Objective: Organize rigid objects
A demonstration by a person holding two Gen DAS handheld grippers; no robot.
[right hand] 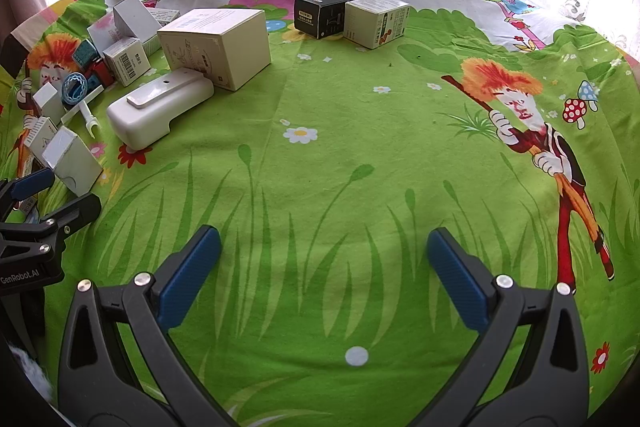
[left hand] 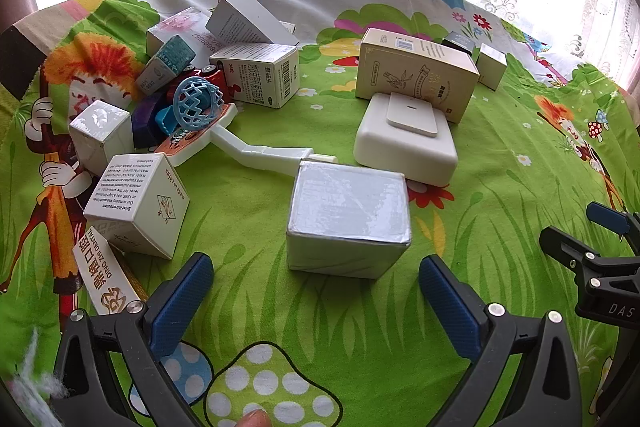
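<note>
Progress is early: boxes remain heaped at left, few stand sorted. Left hand-held gripper and right hand-held gripper gape wide, empty.

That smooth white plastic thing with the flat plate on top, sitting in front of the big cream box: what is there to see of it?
The white plastic case is a rounded, glossy block with soft corners, lying flat on the green cartoon cloth. A thinner off-white plate with a small dark slot rests on its top. The right wrist view shows a notch cut into its near end. Its far end lies against the cream box, and a silvery-topped white box stands close in front of it. Neither gripper touches it.
</note>
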